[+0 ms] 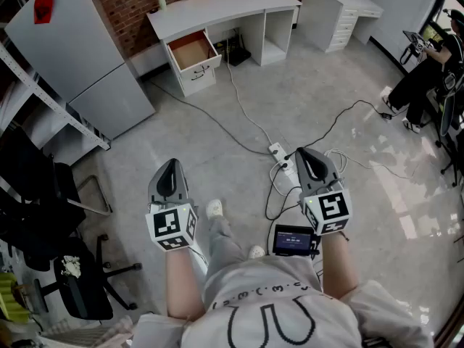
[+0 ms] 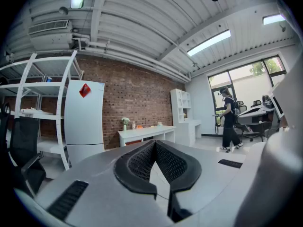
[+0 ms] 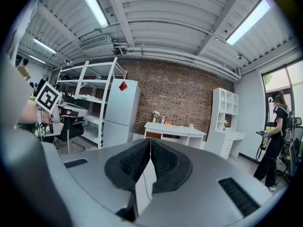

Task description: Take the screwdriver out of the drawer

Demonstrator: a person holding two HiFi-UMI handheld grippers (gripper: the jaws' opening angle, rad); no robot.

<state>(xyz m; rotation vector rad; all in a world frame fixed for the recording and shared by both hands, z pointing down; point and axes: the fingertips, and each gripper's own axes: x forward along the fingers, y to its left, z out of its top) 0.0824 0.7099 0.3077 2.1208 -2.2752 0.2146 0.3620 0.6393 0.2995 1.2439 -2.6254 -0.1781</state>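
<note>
A white desk stands far ahead against the brick wall, and its left drawer is pulled open, showing a brown inside. No screwdriver can be made out at this distance. My left gripper and right gripper are held at waist height over the floor, far from the desk, both shut and holding nothing. In the left gripper view the jaws of the left gripper meet at their tips, with the desk small beyond them. The right gripper looks the same, pointing at the desk.
Cables and a power strip lie on the floor between me and the desk. A grey fridge and a white rack stand at the left, with a black office chair close by. A person is at the right.
</note>
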